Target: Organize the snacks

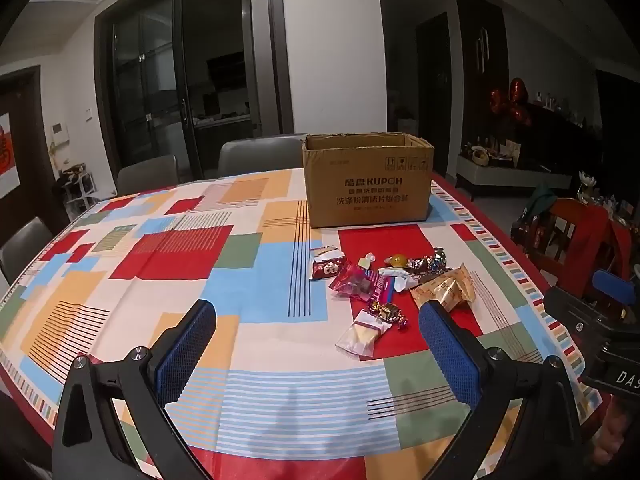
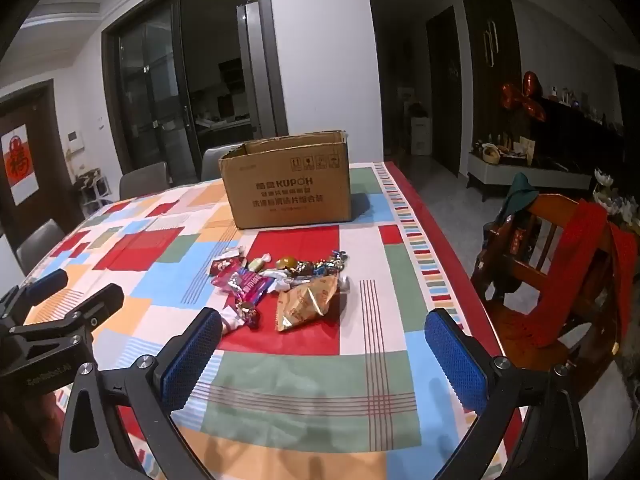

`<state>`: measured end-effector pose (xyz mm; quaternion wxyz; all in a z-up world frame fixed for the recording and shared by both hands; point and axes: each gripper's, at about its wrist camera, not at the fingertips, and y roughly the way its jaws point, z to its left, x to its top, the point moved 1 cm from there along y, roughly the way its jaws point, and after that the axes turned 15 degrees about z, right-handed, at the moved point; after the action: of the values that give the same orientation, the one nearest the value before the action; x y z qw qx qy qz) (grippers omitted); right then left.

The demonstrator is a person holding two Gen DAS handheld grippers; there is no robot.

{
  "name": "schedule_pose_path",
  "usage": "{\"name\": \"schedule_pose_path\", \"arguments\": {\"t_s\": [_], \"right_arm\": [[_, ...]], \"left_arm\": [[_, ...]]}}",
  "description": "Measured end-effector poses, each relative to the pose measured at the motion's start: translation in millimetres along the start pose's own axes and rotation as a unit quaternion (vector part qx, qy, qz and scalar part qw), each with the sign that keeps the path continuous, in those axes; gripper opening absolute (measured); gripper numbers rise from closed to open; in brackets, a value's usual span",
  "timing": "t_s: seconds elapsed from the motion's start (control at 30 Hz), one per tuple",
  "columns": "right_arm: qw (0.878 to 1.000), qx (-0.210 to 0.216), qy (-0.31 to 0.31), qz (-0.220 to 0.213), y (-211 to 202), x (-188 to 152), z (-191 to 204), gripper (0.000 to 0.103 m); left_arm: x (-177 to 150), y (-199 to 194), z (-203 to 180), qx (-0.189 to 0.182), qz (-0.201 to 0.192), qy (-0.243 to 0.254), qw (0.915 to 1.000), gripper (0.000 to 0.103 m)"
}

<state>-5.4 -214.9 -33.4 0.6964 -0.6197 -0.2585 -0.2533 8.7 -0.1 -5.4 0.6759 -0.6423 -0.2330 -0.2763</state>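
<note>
**Both claws spread above the snack pile**

Left wrist view: the left claw [image 1: 316, 320] is spread wide and empty over the patterned desk [image 1: 240, 400]. The snacks [image 1: 384, 284] lie in a loose heap ahead, in front of an open cardboard box [image 1: 368, 184].

Right wrist view: the right claw [image 2: 324, 328] is likewise spread, holding nothing. The snacks [image 2: 280, 280] lie just beyond its fingertips, the cardboard box [image 2: 288, 188] behind them. A wooden chair [image 2: 560, 272] stands beside the desk [image 2: 320, 400].
</note>
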Motion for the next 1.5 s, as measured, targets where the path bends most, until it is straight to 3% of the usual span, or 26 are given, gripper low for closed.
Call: {"name": "schedule_pose_path", "arguments": {"t_s": [0.47, 1.5], "right_arm": [[1.0, 0.007, 0.004, 0.001, -0.5, 0.4, -1.4, 0.103], [1.0, 0.008, 0.006, 0.001, 0.7, 0.7, -1.4, 0.103]], "left_arm": [[-0.6, -6.7, 1.3, -0.007, -0.023, -0.006, 0.9997, 0.103], [-1.6, -6.7, 0.4, -0.005, -0.023, -0.004, 0.9997, 0.103]]}}
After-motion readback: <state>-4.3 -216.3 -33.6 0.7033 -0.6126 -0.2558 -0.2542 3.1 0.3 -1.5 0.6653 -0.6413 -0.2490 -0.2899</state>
